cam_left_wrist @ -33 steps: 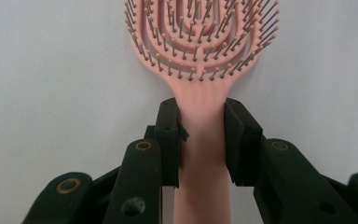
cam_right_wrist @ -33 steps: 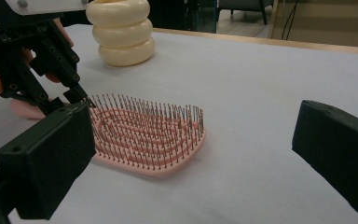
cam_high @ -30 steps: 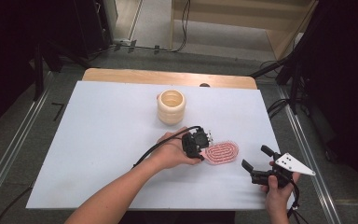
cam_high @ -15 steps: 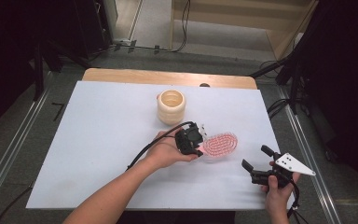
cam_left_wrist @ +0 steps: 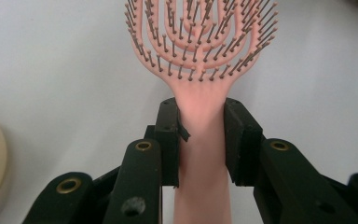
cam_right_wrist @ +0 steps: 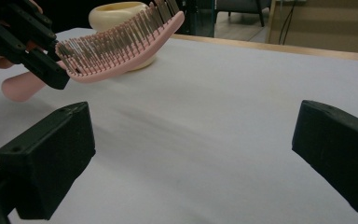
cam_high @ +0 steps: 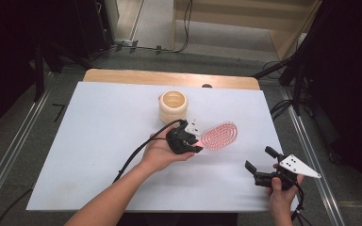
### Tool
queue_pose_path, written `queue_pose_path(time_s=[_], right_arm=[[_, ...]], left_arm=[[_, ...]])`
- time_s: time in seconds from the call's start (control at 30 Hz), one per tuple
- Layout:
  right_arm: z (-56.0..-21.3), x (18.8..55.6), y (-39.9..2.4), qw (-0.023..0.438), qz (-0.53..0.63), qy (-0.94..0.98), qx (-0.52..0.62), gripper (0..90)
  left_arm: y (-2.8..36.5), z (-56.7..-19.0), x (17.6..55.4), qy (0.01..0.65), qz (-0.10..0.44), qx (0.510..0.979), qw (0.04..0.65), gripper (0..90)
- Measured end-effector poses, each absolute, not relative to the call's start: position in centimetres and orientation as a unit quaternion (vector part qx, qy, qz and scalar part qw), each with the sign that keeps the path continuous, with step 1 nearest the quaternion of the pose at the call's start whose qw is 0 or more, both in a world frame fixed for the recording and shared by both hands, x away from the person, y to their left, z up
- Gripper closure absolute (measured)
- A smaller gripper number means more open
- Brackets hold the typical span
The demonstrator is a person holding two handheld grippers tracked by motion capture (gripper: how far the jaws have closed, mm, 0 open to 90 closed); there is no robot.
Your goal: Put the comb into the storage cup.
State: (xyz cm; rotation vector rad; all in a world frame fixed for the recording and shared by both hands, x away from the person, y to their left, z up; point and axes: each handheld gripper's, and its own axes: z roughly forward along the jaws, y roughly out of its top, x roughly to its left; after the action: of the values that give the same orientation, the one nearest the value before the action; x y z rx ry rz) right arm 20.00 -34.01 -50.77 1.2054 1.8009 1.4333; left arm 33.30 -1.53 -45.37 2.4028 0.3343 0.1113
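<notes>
Left gripper (cam_left_wrist: 200,128) fingers are clamped on the neck of the pink hairbrush (cam_left_wrist: 200,51), one black pad each side of the handle just below the head. Bristles face the camera in the left gripper view. Right gripper (cam_high: 263,165) fingers are spread wide, nothing between them, just bare white table (cam_right_wrist: 223,140).

In the right gripper view the brush (cam_right_wrist: 121,46) is lifted off the surface, head tilted up, bristles pointing up, handle end sticking out below the left jaws. The high view puts the hairbrush (cam_high: 220,135) mid-table, right of centre, head pointing away from the left hand (cam_high: 162,153) toward the far right.

Cream ribbed pot (cam_high: 173,106) sits upright just behind the left gripper, near but apart from the brush. Right gripper is held near the table's front-right corner, well apart from the brush, grey plate on top, jaws aimed left toward it.
</notes>
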Motion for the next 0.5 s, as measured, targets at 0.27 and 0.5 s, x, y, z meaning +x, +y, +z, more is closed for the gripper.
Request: queue_pose_path(time_s=[0.27, 0.5], right_arm=[[-49.2, 20.0, -32.4, 0.253, 0.543, 0.670, 0.438, 0.0], [-47.9, 20.4, -31.0, 0.239, 0.549, 0.674, 0.433, 0.0]], left_arm=[[0.1, -45.0, 32.8, 0.146, 0.059, 0.912, 0.379, 70.6], [1.7, -44.7, 32.3, 0.162, 0.064, 0.898, 0.403, 70.6]])
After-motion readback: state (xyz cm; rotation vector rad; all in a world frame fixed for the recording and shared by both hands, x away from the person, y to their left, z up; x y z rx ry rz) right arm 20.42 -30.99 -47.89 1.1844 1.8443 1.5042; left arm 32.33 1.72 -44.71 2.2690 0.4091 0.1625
